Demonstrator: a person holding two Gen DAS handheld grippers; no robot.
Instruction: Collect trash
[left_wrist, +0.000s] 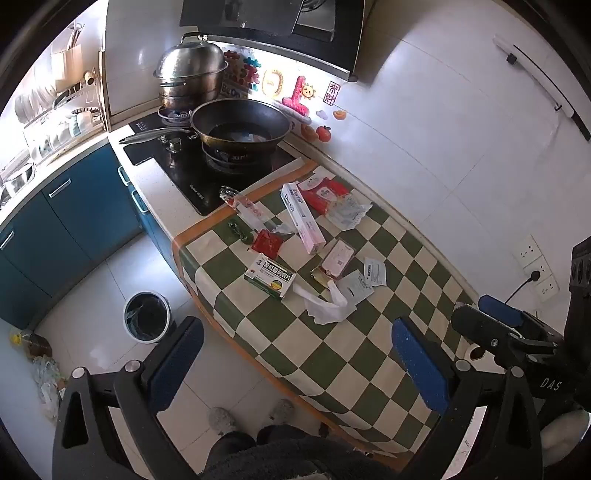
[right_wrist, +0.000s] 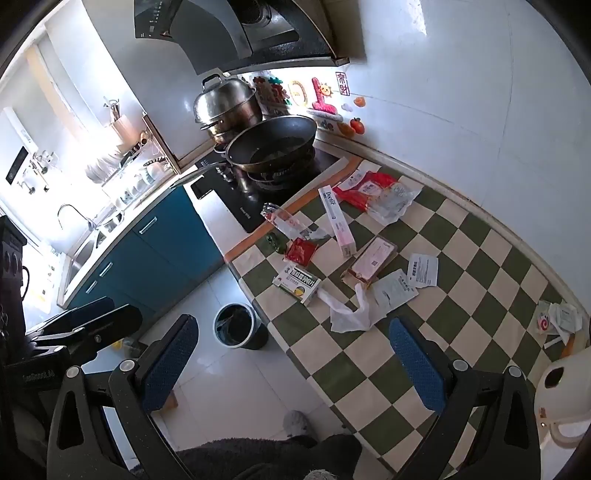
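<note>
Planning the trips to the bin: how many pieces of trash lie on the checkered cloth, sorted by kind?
Cardboard boxes: 2, the long box and the green-and-white box
Packets and wrappers: 7, such as the red pack
Paper slips: 1
Tissue: 1
Total: 11, not counting the far-right pile

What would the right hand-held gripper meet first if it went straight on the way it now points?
Probably the crumpled white tissue, lying on the green-and-cream checkered tablecloth just ahead of the open right hand-held gripper. Nothing stands between them, though the fisheye makes depth uncertain; the cloth itself may come first.
</note>
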